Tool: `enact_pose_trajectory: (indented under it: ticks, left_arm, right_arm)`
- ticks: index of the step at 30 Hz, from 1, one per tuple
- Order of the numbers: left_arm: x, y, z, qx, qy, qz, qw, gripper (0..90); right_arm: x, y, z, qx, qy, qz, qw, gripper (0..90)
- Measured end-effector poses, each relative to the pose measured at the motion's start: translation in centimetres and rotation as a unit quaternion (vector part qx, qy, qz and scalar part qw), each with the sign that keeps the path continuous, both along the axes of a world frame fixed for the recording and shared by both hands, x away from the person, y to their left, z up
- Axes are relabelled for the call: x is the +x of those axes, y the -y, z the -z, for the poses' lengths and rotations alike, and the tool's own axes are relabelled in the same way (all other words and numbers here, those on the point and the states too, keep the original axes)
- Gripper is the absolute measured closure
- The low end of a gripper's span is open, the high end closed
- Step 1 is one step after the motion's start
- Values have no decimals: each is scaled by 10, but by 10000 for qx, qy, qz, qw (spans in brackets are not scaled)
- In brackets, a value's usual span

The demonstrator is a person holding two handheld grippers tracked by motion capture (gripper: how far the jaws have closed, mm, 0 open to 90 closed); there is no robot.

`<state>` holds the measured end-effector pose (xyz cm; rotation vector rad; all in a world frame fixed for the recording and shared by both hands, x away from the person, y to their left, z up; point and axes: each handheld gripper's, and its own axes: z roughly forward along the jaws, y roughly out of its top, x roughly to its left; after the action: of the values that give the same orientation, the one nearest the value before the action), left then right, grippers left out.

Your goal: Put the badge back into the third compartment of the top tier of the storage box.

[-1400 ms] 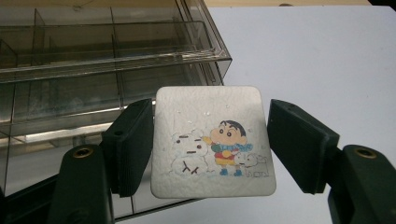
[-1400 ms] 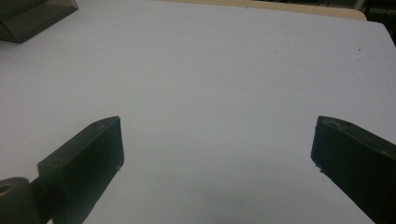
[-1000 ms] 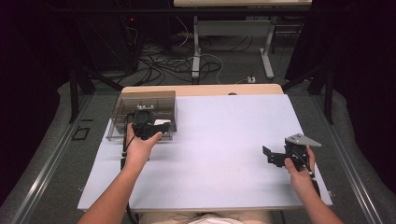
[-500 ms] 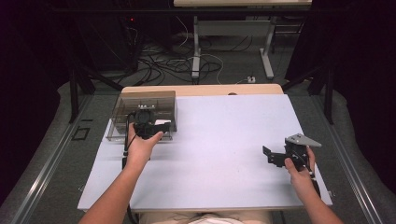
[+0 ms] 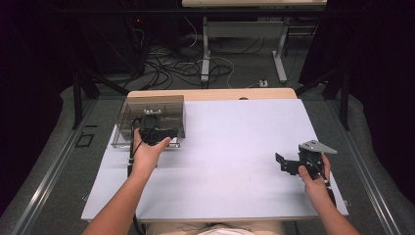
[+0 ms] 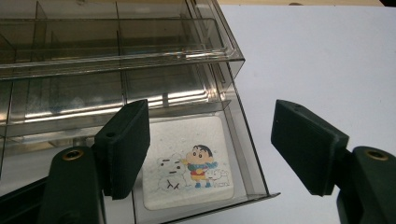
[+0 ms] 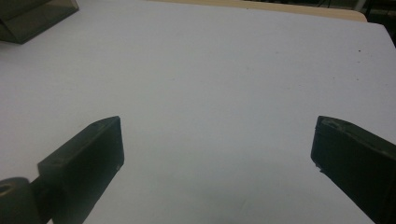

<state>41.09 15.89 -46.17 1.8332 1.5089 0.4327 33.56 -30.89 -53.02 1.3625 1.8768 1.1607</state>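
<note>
Showing cartoon card (image 6: 188, 169), L gripper view

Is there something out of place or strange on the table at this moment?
Nothing is spilled or broken. One drawer of the clear organizer box is pulled out, with a cartoon card lying flat inside. The left gripper hangs over it; its jaws have just been opening, nothing between them.

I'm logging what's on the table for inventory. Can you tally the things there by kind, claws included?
Clear plastic drawer organizer: 1
White cartoon picture card, lying in the open drawer: 1
Hand-held claws, left claw and right claw: 2
Total: 4
</note>
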Motion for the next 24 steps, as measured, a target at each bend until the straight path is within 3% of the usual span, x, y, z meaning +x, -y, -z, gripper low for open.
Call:
enact_pose_trajectory:
  ticks: [20, 24]
  left_arm:
    - [-8, 4, -9, 213, 411, 295, 9985, 184]
    - [-11, 5, -11, 156, 511, 353, 9980, 163]
  right_arm:
    - [0, -1, 1, -7, 6, 25, 10000, 26]
    - [0, -1, 1, -15, 14, 18, 10000, 26]
